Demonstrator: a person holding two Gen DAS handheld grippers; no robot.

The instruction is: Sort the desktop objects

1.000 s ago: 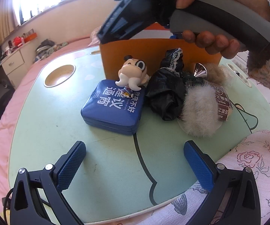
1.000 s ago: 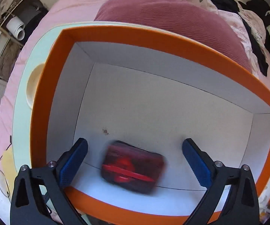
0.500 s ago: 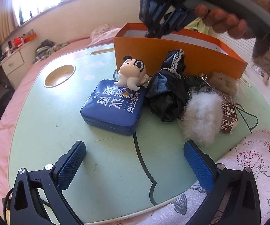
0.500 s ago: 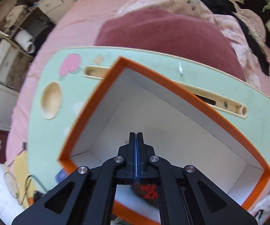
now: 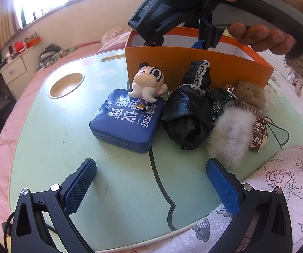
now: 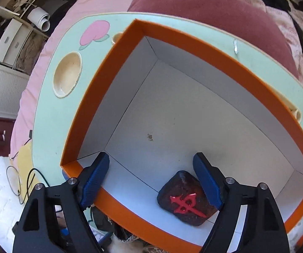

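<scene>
Since half second ago our right claw (image 6: 151, 177) reopens over orange box (image 6: 100, 109), jaws opening, empty; dark pouch (image 6: 185, 200) lies inside. Left claw (image 5: 151, 185) wide, empty, above counter (image 5: 67, 139). Drop done; next, blue case (image 5: 126, 122).

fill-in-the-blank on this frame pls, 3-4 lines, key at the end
1. The dark case with the red emblem lies inside the ____ box.
2. The cartoon figurine rests on the blue ____.
3. The right claw hangs over the box, jaws opening, with ____ between its pads.
4. The left claw is ____, above bare table.

Missing words: orange; case; nothing; open
</scene>
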